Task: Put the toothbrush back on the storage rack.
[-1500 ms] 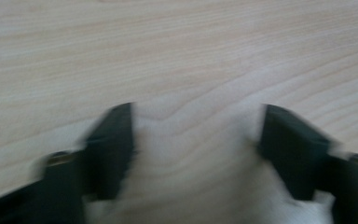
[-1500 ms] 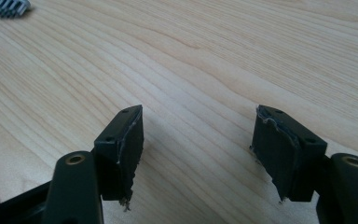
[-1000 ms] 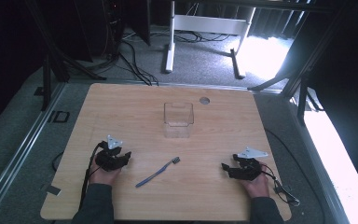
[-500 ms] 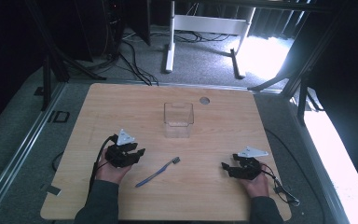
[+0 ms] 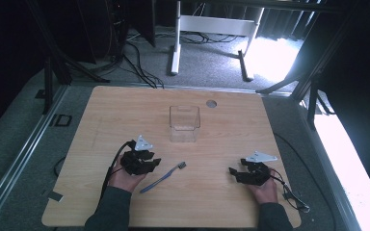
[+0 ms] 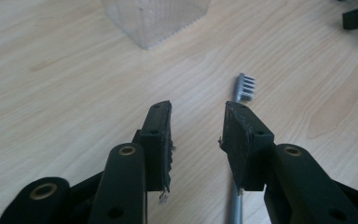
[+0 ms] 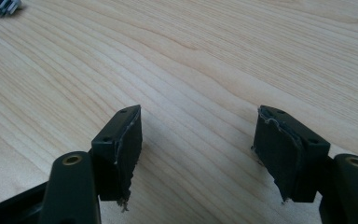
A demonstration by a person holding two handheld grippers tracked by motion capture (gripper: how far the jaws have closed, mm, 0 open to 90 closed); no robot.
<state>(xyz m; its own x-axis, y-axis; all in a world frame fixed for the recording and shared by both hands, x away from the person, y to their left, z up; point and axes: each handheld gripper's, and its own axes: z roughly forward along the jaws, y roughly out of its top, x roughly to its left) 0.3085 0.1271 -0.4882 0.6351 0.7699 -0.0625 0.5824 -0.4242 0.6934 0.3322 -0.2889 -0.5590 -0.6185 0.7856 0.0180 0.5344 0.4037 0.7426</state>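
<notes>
Approach step, judging by the layout: the left gripper (image 5: pixel 144 161) sits just beside the toothbrush (image 5: pixel 163 177), fingers spread, nothing held. The toothbrush lies flat on the table (image 5: pixel 101 115), near a clear plastic container (image 5: pixel 184 123). Right gripper (image 5: pixel 244 174) rests apart, fingers spread, empty. Next likely needs straddling the handle, then closing.

Both forearms are entering from the near edge of the high view, each hand gripping one tool. The left hand (image 5: pixel 125 177) is holding the left gripper (image 5: pixel 149 163) low, pointing toward the right. Its jaws are standing apart with a moderate gap between the pads (image 6: pixel 161 140). The right hand (image 5: pixel 265 188) is holding the right gripper (image 5: pixel 235 173) low, pointing toward the left. Its jaws are spread wide, with worn pads (image 7: pixel 129 149) facing each other. A cable is trailing from each gripper.
</notes>
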